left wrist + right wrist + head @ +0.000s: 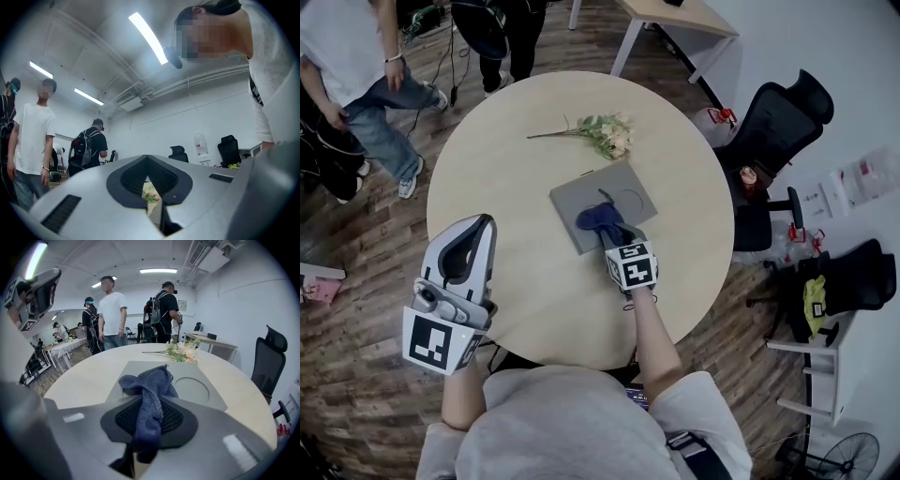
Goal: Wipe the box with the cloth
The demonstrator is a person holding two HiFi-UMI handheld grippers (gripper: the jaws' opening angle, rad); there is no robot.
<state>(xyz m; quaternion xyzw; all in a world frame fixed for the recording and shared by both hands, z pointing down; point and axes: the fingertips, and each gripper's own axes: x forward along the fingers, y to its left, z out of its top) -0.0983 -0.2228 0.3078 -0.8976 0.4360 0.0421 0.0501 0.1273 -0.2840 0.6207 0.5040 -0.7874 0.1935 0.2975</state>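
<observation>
Right gripper (615, 242): jaws clamped on the blue cloth (598, 220), which lies over the near part of the flat grey box (581, 199) at frame centre, directly ahead. Left gripper (478, 230): jaws together, empty, lower left, well apart from the box; the right is nearer.

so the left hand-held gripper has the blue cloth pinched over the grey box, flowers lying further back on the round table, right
Not quite: the right hand-held gripper pinches the blue cloth, as the right gripper view shows. The left hand-held gripper holds nothing. The rest stands: the cloth is over the grey box, with the flowers further back on the round table.
</observation>
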